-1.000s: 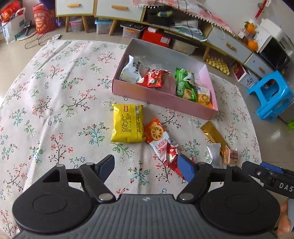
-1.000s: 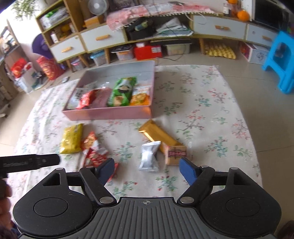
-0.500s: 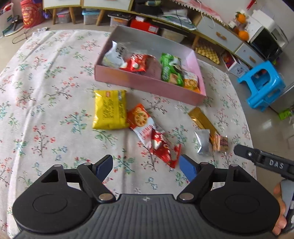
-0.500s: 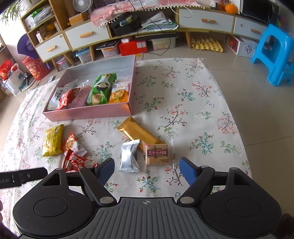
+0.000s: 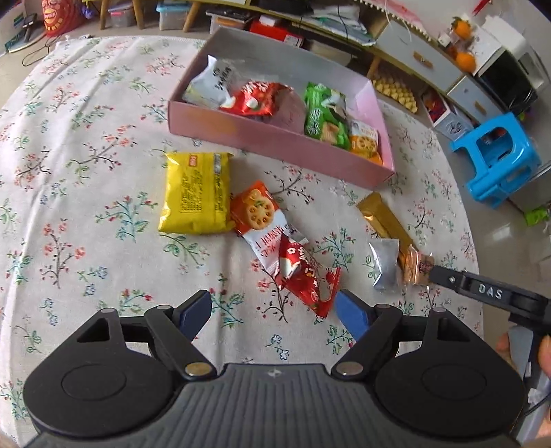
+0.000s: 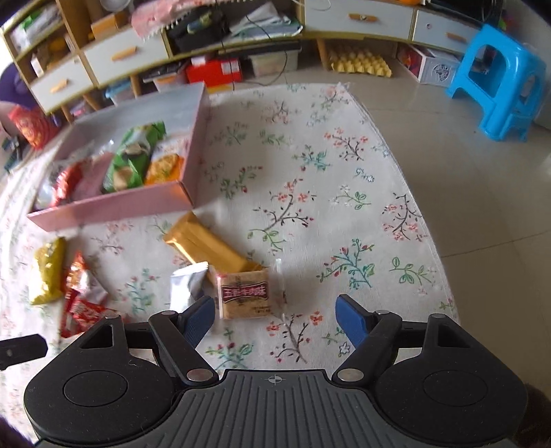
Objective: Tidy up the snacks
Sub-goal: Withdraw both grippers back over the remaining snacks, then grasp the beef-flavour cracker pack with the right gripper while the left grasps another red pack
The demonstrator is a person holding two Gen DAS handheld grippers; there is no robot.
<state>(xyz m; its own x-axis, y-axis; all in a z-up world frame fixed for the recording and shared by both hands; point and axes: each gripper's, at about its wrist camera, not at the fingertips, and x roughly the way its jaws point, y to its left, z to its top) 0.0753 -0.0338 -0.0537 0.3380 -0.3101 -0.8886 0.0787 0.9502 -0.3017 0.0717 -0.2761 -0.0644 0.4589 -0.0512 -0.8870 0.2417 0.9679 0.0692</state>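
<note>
A pink box [image 5: 275, 136] [image 6: 113, 206] on the floral cloth holds several snack packs. Loose on the cloth lie a yellow pack [image 5: 196, 198], an orange cracker pack [image 5: 260, 215], a red wrapper [image 5: 306, 279], a gold bar [image 6: 210, 246], a silver sachet [image 6: 187, 284] and a square brown biscuit pack [image 6: 244, 293]. My left gripper [image 5: 273, 310] is open just above the red wrapper, whose lower end lies near the right fingertip. My right gripper [image 6: 275, 315] is open low over the cloth, the brown biscuit pack just beyond its left finger. Nothing is held.
A blue plastic stool [image 6: 499, 79] stands on the tiled floor right of the cloth. Low cabinets with drawers [image 6: 358, 17] and clutter line the far wall. The other gripper's black tip [image 5: 482, 293] shows at the right of the left wrist view.
Both grippers have sunk toward the cloth. The right one has come closer to the brown biscuit pack and silver sachet; the left has drawn near the red wrapper.
</note>
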